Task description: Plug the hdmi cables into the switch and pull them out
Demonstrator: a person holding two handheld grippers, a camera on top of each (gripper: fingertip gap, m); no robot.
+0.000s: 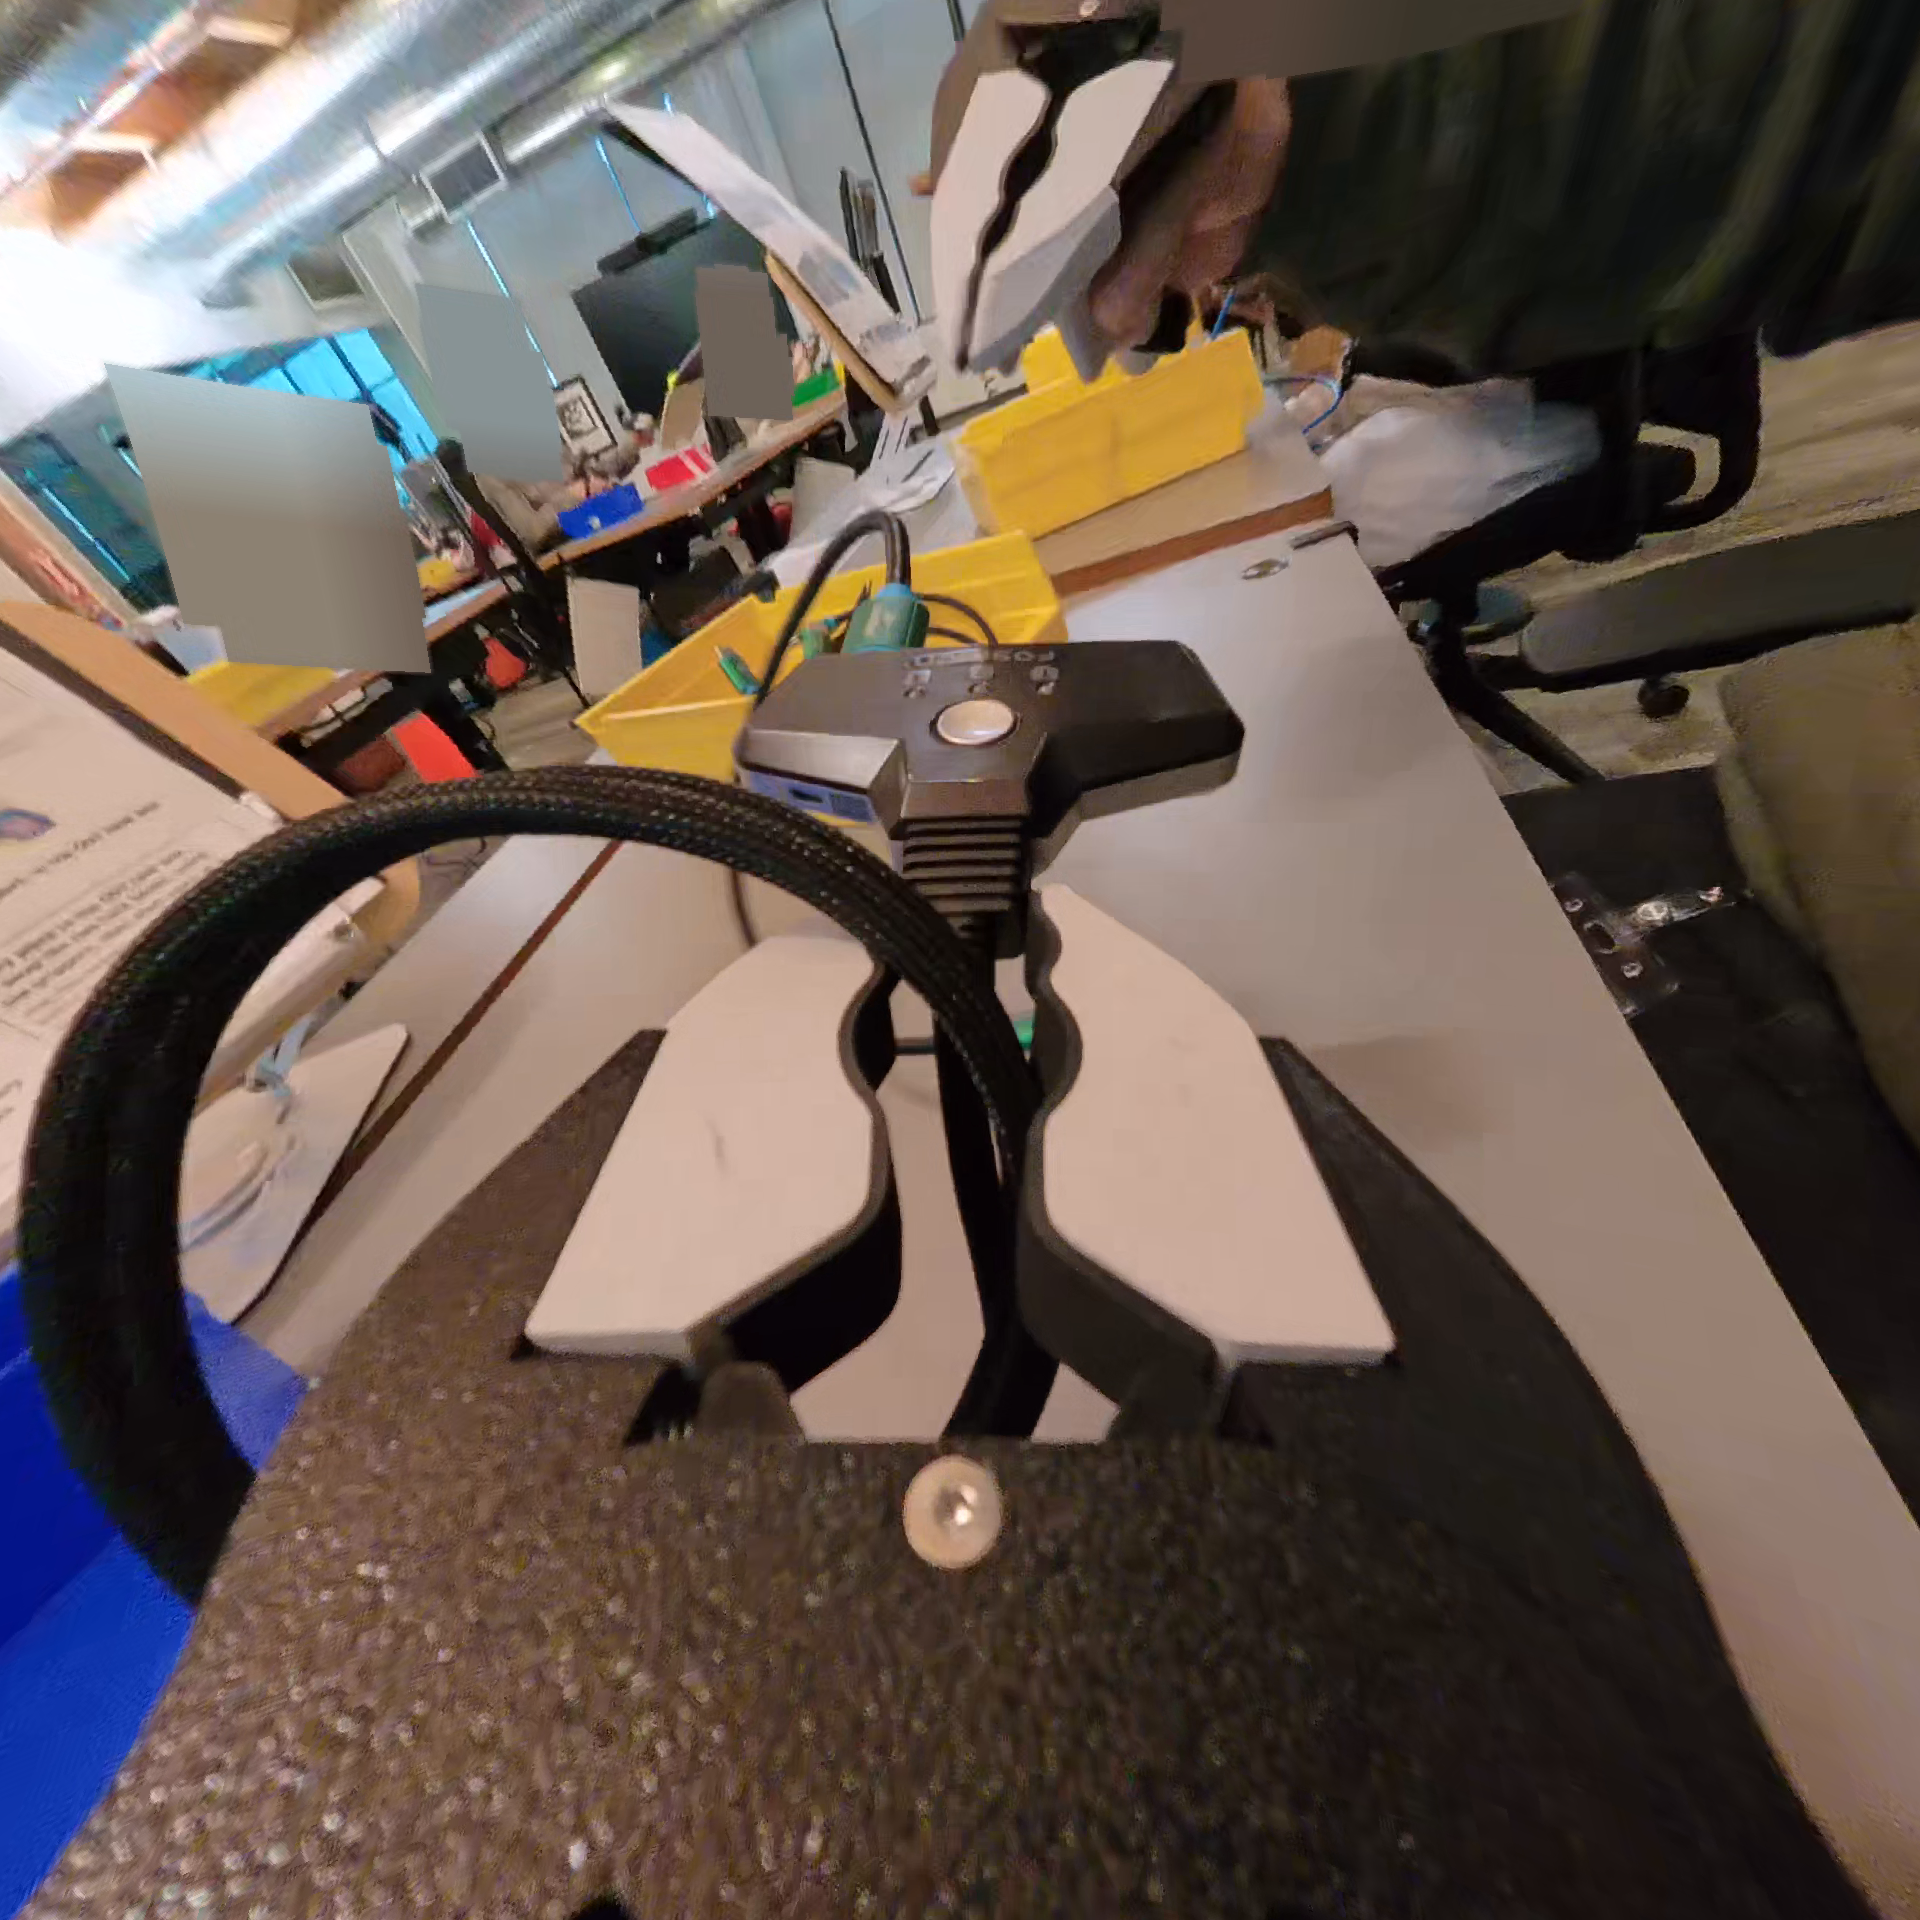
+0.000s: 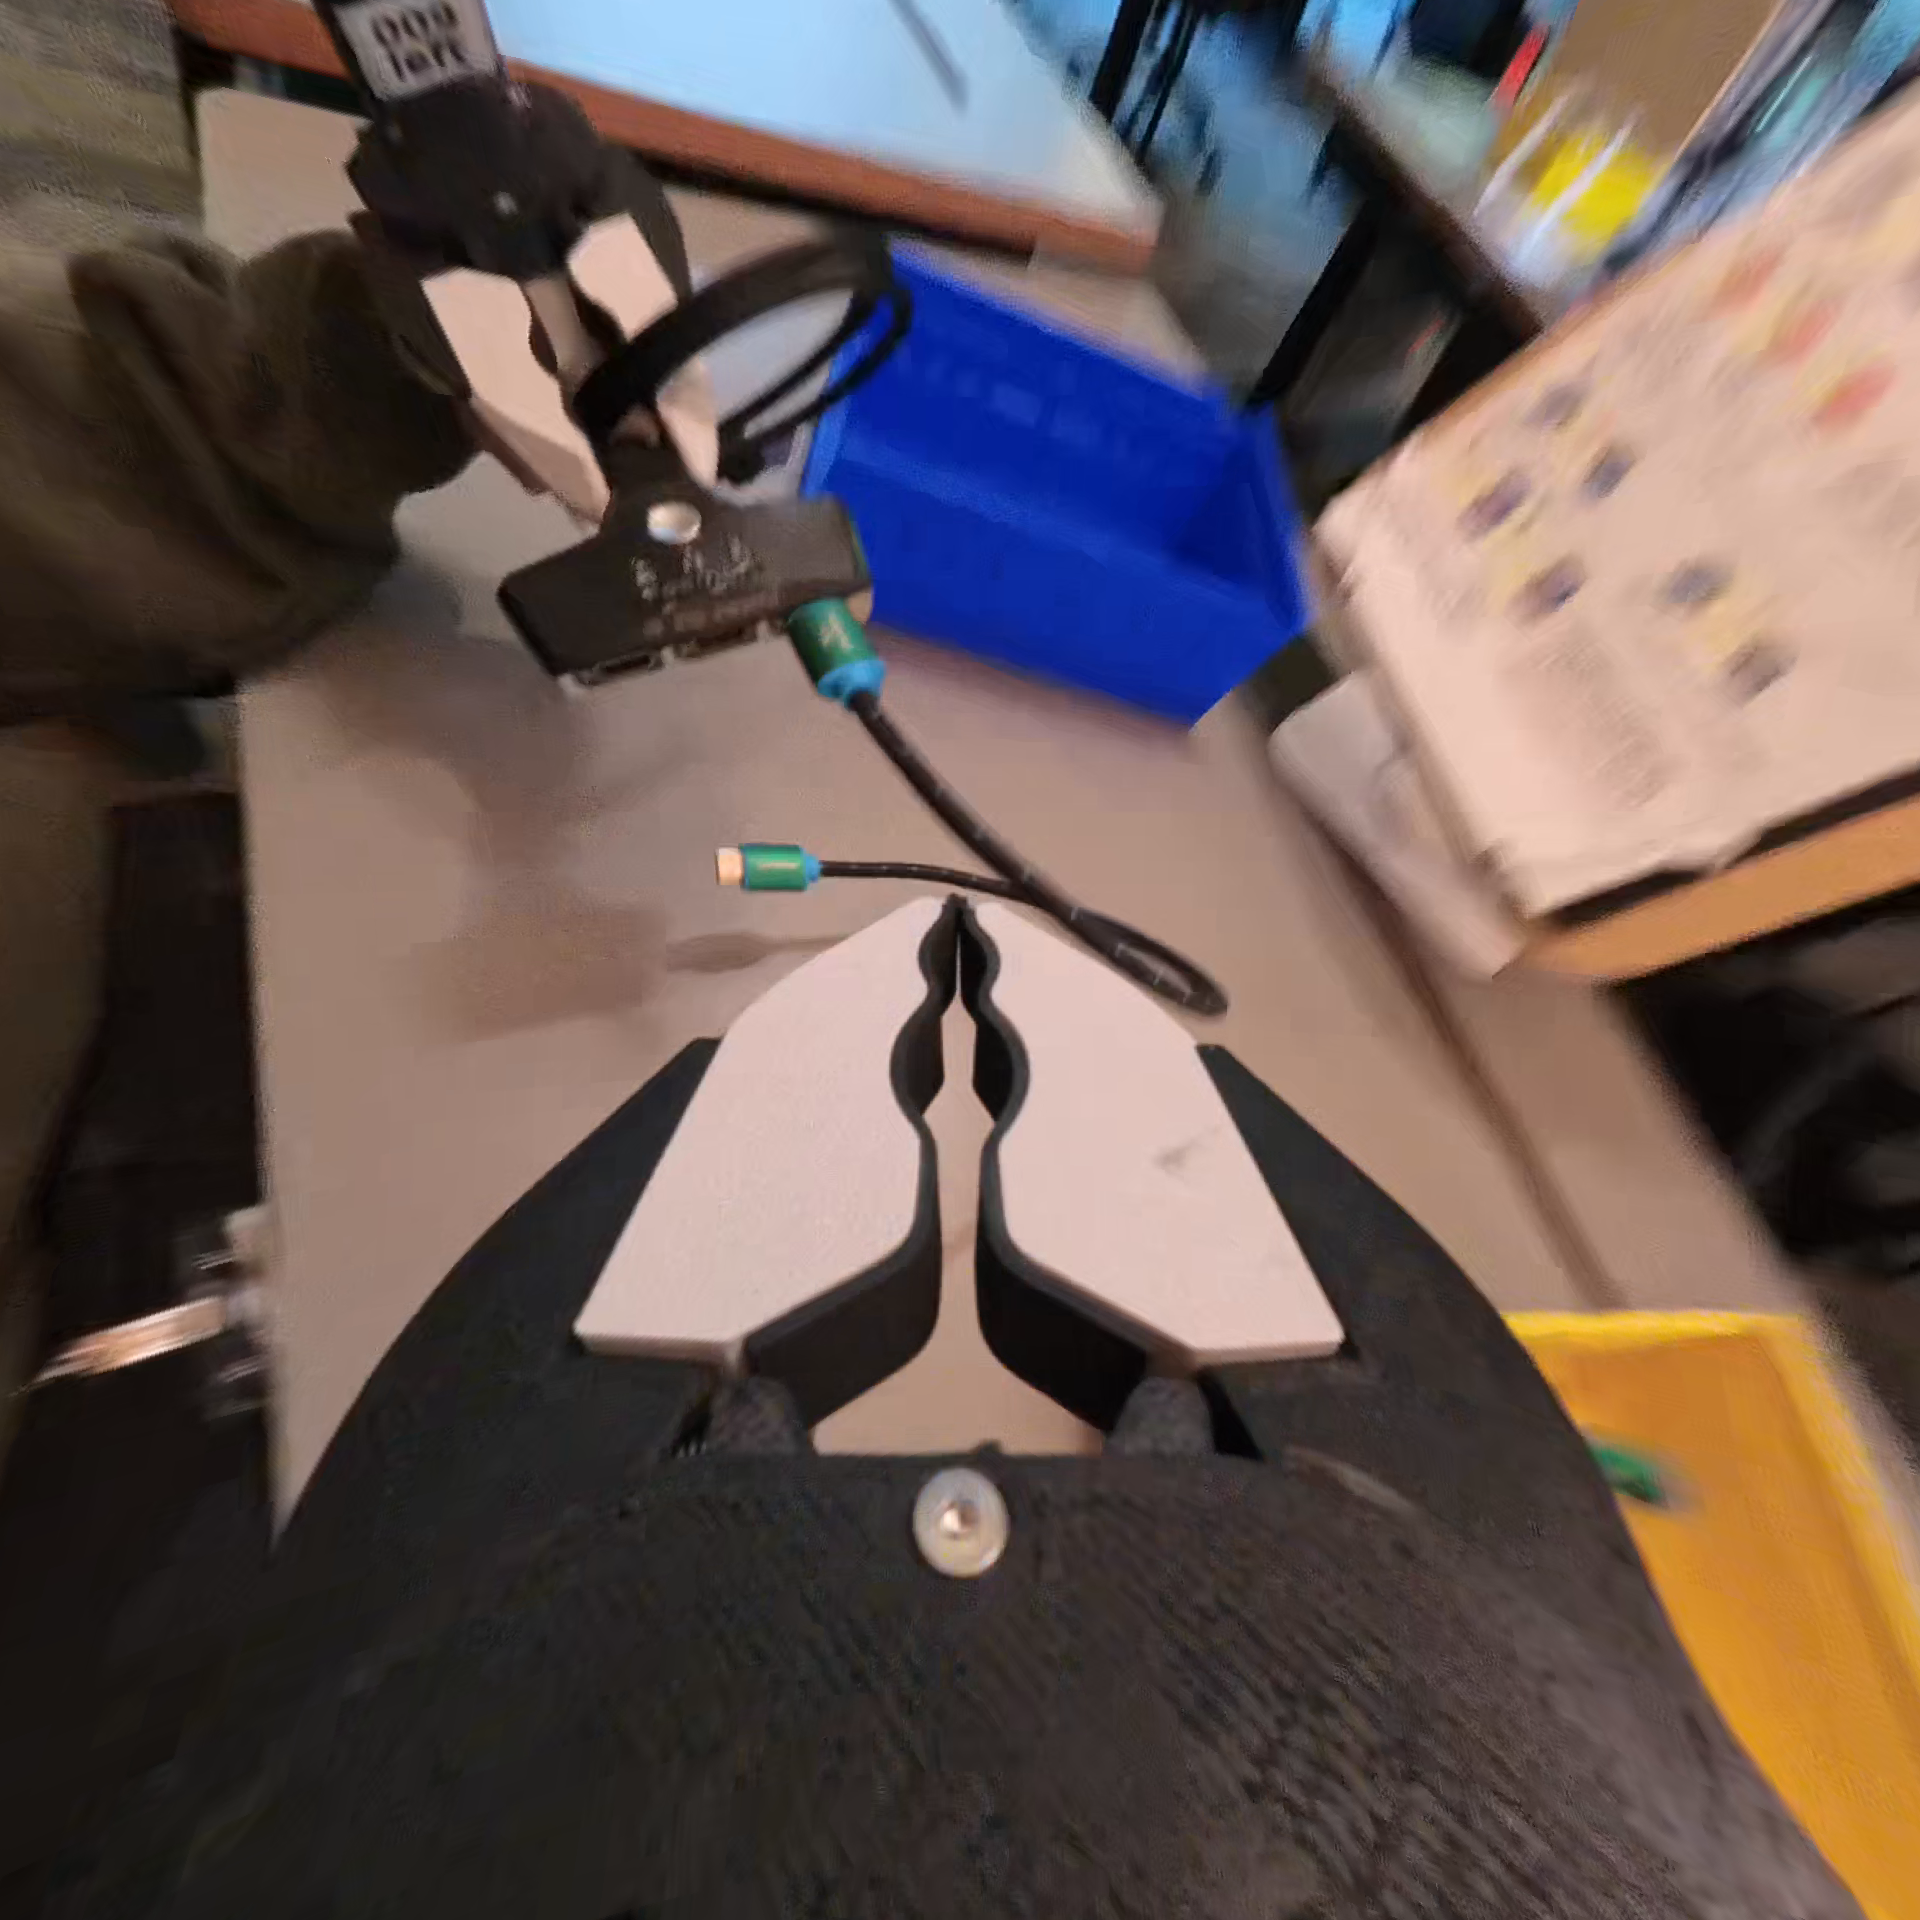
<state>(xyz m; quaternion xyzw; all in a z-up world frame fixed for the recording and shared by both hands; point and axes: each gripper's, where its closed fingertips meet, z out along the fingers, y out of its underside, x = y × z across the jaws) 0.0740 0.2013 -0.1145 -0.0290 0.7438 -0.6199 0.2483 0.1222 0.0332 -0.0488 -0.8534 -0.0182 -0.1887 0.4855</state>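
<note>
The black T-shaped switch (image 1: 997, 717) with a silver button is held a little above the grey table (image 1: 1351, 935). My left gripper (image 1: 961, 935) is shut on its ribbed stem, and its black braided cable (image 1: 312, 862) loops off to the left. A green HDMI plug (image 1: 883, 623) sits in the switch's far side. In the right wrist view the switch (image 2: 686, 582) hangs from the left gripper (image 2: 613, 436), with the green plug (image 2: 831, 649) in one port. That cable's other green connector (image 2: 774, 868) lies loose on the table. My right gripper (image 2: 956, 914) is shut and empty; it shows raised high in the left wrist view (image 1: 1029, 208).
A blue bin (image 2: 1049, 520) stands just behind the switch. A yellow bin (image 1: 675, 707) with more cables sits beyond it, another yellow bin (image 1: 1112, 426) farther back. A board with printed sheets (image 2: 1610, 571) stands beside the table. An office chair (image 1: 1662, 623) is off the table's edge.
</note>
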